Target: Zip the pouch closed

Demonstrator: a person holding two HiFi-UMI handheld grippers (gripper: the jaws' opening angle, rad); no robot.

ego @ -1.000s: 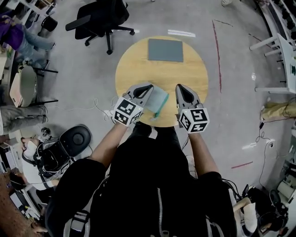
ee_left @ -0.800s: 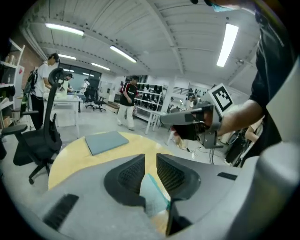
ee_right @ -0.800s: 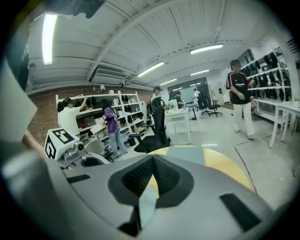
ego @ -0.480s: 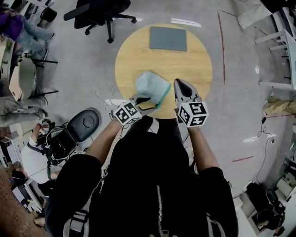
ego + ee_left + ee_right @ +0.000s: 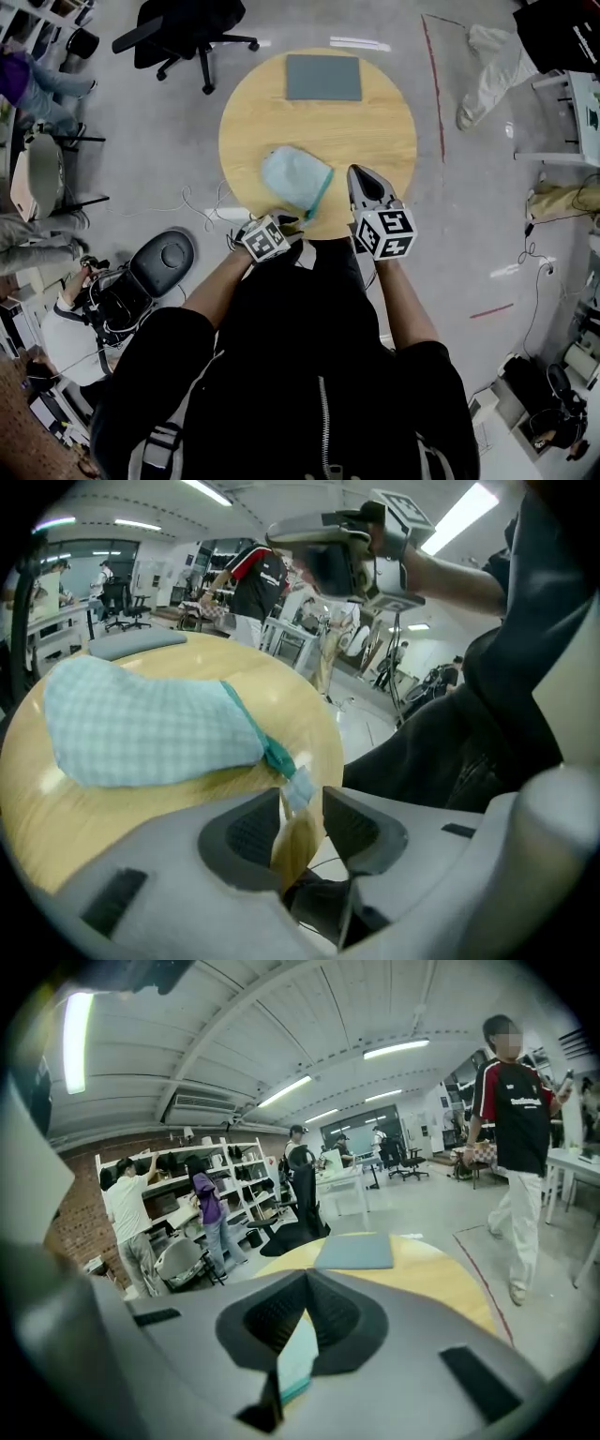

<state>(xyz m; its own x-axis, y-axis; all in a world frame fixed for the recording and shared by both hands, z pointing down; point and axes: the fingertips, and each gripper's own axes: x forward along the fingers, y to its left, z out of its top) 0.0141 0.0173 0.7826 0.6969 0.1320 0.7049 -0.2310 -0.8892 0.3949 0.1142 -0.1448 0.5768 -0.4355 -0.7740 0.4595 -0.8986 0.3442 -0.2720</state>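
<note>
A pale blue checked pouch (image 5: 292,176) lies on the round wooden table (image 5: 375,131), its teal zipper edge (image 5: 320,194) turned to the right. In the left gripper view the pouch (image 5: 141,726) fills the left, and a small pale tab (image 5: 299,785) at the zipper's end sits between the fingertips. My left gripper (image 5: 284,222) (image 5: 302,797) is at the table's near edge; its jaws are closing, with a gap still beside the tab. My right gripper (image 5: 357,174) (image 5: 303,1281) hovers right of the pouch, shut, and a blue sliver shows behind its tips.
A grey mat (image 5: 323,77) lies at the table's far side. An office chair (image 5: 183,28) stands beyond the table at left. A person (image 5: 511,1147) walks past on the right. A round black device (image 5: 164,258) and cables lie on the floor at left.
The left gripper let go of the pouch, which now lies flat on the table. It sank back to the near edge with its jaws apart. The right gripper barely moved.
</note>
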